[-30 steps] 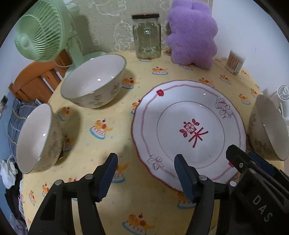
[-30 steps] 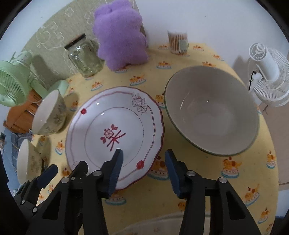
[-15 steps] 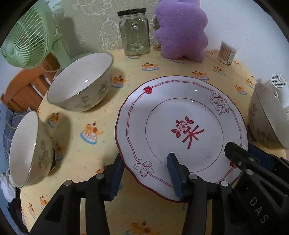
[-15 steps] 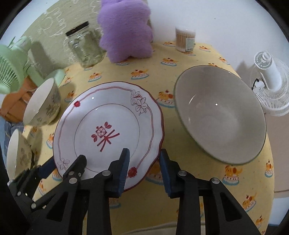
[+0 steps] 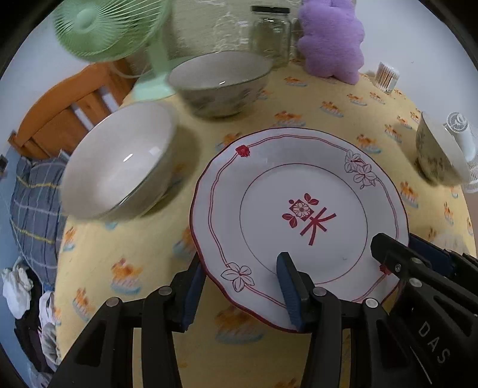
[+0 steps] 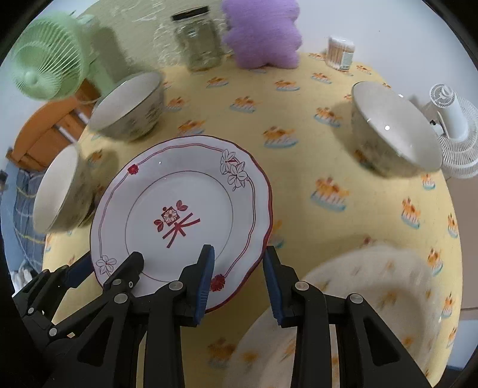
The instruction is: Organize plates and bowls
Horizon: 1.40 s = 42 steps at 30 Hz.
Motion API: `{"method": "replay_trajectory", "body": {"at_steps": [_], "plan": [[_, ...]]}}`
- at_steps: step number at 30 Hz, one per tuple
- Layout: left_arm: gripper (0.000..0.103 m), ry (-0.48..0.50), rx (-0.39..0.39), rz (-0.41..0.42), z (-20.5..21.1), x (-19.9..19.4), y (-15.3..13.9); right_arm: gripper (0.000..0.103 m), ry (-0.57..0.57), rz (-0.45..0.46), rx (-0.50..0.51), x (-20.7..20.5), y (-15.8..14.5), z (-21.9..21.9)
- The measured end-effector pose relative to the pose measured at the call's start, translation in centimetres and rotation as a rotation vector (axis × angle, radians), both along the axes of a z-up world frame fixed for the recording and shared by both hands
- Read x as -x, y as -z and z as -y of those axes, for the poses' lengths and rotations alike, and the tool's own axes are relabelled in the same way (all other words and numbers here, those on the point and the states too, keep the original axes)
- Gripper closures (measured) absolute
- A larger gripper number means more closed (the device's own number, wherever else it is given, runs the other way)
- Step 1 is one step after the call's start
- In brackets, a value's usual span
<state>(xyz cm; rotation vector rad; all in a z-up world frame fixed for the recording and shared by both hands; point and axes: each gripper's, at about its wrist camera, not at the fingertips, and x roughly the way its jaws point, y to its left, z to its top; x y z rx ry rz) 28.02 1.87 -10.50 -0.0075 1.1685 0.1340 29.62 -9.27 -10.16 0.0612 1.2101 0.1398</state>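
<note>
A white plate [image 5: 298, 215] with red trim is lifted off the yellow table, held at its near rim by both grippers; it also shows in the right wrist view [image 6: 179, 215]. My left gripper [image 5: 242, 283] is shut on the plate's near-left rim, one finger above and one below. My right gripper [image 6: 239, 277] is shut on the plate's near-right rim. Three bowls stand on the table: one at left [image 5: 119, 164], one at the back [image 5: 221, 83], one at right [image 6: 391, 131].
The yellow tablecloth [image 6: 298, 119] covers a round table. At the back stand a green fan [image 5: 110, 27], a glass jar [image 5: 269, 32], a purple plush [image 5: 331, 38] and a cotton-swab tub [image 6: 340, 52]. A white fan [image 6: 454, 125] stands at the right edge.
Both grippers closed on the plate's near rim and lifted it off the table. The bowls now look farther below and the views have tilted.
</note>
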Motion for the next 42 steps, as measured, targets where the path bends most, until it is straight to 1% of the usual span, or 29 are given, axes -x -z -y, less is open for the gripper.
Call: {"method": "replay_trajectory", "body": {"at_steps": [4,8,11,15,17,20,23,24,25,27,35,37,42], "plan": [[0.055,-0.037,0.040,-0.031,-2.1,3.0,0.0,0.066,-0.024,-0.034,0.000,2.8,0.5,-1.8],[0.055,-0.058,0.071,-0.071,-3.3,5.5,0.7,0.066,-0.051,-0.060,0.017,5.1,1.0,-3.2],[0.055,-0.045,0.082,-0.072,-3.7,6.7,0.7,0.066,-0.072,-0.069,0.028,6.3,1.1,-3.8],[0.056,-0.041,0.094,-0.078,-4.3,6.9,0.5,0.066,-0.076,-0.084,0.017,6.8,1.1,-4.1],[0.056,-0.038,0.073,-0.074,-4.1,6.6,0.4,0.066,-0.066,-0.080,0.018,6.6,1.1,-4.0],[0.054,-0.047,0.067,-0.082,-4.3,6.2,0.8,0.066,-0.044,-0.047,0.044,6.0,1.1,-4.0],[0.053,-0.057,0.067,-0.083,-4.7,5.7,1.0,0.065,-0.030,-0.048,0.056,4.9,1.4,-4.0],[0.053,-0.061,0.066,-0.083,-4.9,5.5,1.1,0.065,-0.030,-0.046,0.055,4.4,1.5,-4.0],[0.053,-0.068,0.067,-0.081,-5.1,5.1,1.2,0.062,-0.029,-0.041,0.057,4.0,1.6,-4.1],[0.050,-0.076,0.070,-0.070,-5.4,4.5,1.2,0.059,-0.029,-0.038,0.057,3.3,1.8,-4.1],[0.041,-0.065,0.062,-0.031,-5.5,2.4,1.3,0.058,-0.036,-0.041,0.034,0.3,2.9,-4.8],[0.040,-0.058,0.063,-0.027,-5.5,2.2,1.3,0.053,-0.041,-0.046,0.038,0.0,3.1,-5.1],[0.038,-0.053,0.068,-0.028,-5.6,2.3,1.2,0.052,-0.045,-0.047,0.056,0.0,3.1,-5.5]]}}
